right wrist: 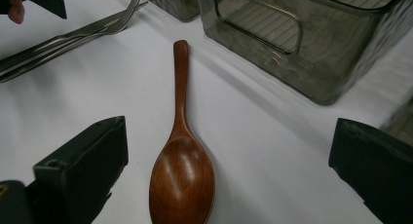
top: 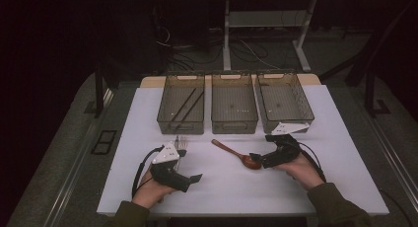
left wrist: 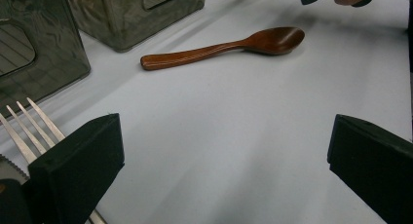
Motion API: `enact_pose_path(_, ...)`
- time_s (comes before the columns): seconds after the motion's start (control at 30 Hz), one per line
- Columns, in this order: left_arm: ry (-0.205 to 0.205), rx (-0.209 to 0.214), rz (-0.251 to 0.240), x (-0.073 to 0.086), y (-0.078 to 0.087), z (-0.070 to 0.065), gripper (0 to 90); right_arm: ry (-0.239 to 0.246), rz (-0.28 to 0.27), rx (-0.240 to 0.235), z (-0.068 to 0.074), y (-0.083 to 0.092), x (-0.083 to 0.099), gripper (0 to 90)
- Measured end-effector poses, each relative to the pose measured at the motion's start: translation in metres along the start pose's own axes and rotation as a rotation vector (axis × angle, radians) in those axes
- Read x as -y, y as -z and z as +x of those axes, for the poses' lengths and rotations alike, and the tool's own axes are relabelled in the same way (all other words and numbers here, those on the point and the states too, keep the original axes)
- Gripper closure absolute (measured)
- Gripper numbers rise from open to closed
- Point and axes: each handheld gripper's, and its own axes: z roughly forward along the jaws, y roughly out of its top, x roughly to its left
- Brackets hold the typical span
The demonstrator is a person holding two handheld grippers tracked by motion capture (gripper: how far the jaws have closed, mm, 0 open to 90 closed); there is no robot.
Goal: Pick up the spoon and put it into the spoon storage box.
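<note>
Right gripper [right wrist: 229,160]: we see jaws apart, either side of the spoon [right wrist: 182,180] bowl.
Left gripper [left wrist: 224,160]: jaws apart, beside the fork [left wrist: 34,121].

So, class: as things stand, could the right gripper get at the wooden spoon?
Probably yes. The right gripper has its jaws wide open, with the spoon bowl lying between them on the bare table. Nothing lies across it; the bin and fork sit well clear.

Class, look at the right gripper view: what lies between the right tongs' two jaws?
The wooden spoon's bowl lies on the white table between the open jaws of the right tongs, nearer the left one; its handle points away towards the bins.
</note>
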Motion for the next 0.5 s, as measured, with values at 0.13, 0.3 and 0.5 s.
enact_pose_path(0.13, 0.001, 0.001, 0.001, -0.0001, 0.0001, 0.0, 0.0, -0.003, 0.009, 0.0, -0.0001, -0.0064, -0.0011, 2.8)
enact_pose_path(0.3, 0.001, 0.001, 0.003, 0.0, 0.0008, -0.0001, 0.0, -0.022, 0.038, -0.036, -0.0027, -0.0074, 0.0003, 18.3)
enact_pose_path(0.5, 0.001, 0.002, 0.005, -0.0003, 0.0006, -0.0002, 0.0, -0.022, 0.067, -0.084, -0.0016, -0.009, 0.0024, 34.0)
